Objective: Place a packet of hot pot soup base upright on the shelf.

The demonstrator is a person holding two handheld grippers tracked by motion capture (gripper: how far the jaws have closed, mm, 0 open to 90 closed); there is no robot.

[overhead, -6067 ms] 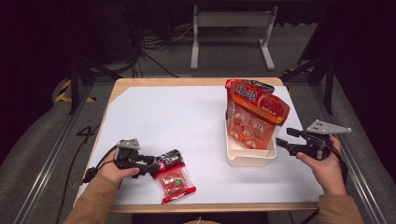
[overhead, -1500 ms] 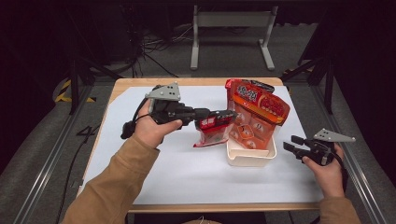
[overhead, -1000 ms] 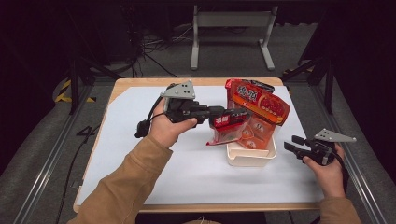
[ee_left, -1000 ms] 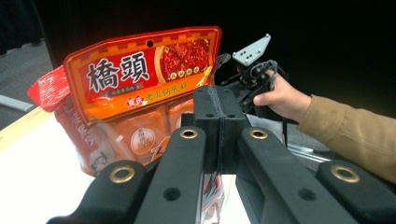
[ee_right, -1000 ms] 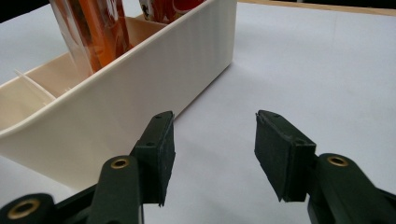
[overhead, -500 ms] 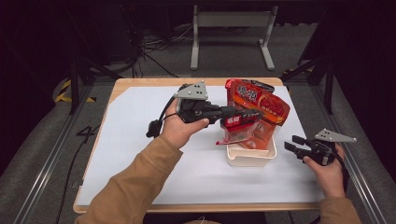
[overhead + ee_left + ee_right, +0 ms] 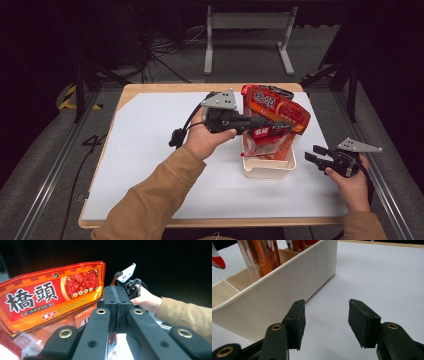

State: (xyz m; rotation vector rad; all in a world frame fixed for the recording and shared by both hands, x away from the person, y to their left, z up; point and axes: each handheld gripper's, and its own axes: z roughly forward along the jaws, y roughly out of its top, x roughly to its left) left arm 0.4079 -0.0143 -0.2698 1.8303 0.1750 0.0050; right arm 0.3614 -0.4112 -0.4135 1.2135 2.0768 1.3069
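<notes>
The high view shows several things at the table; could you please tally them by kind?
Red pouches: 2, the large pouch and the small pouch
White bin: 1
Grippers: 2, the left gripper and the right gripper
Total: 5

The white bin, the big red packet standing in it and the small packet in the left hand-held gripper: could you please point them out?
white bin (image 7: pixel 267 170): high view, near wall.
big red packet (image 7: pixel 50 293): left gripper view, printed front.
small packet (image 7: pixel 264 134): high view, red top edge.
left hand-held gripper (image 7: pixel 277 128): high view, jaw tips shut on the small packet.
</notes>
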